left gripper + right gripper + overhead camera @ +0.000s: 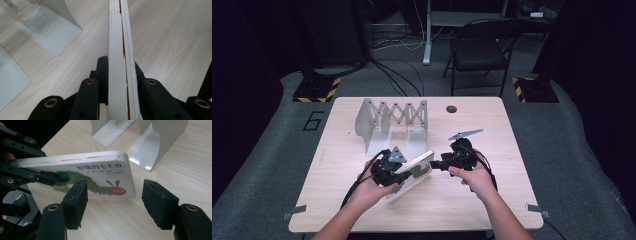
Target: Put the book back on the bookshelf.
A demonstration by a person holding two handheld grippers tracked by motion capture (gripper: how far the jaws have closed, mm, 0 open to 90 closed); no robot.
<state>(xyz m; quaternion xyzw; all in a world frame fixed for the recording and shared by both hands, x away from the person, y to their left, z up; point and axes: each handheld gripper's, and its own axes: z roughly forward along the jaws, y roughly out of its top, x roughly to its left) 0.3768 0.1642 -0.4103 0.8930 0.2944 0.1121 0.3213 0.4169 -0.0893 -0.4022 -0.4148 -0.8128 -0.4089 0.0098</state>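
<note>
Here the left gripper [401, 176] is clamped on a thick white board book [414, 172], its two black jaws pressing the book's faces from either side near one end; in the left gripper view the book's page edges [121, 62] run straight up between those jaws, with a thin red line showing between the layers. The book is lifted off the light wooden table [452, 200], tilted, near the middle of the table's near half, and its cover carries a green caterpillar with a red head [117, 190] below a line of printed characters. The right gripper [435, 165] sits just beside the book's free end, its jaws parted to a middling gap; in the right gripper view its pads [160, 203] stand apart in front of the cover, one low before the caterpillar picture and one off past the book's corner, neither pressing on it. Behind the book, toward the far side of the table, stands a pale grey expanding metal book rack [394, 122] with upright plates and a crossed lattice, well apart from both grippers. A folding chair [479, 50] stands on the floor beyond the table.
</note>
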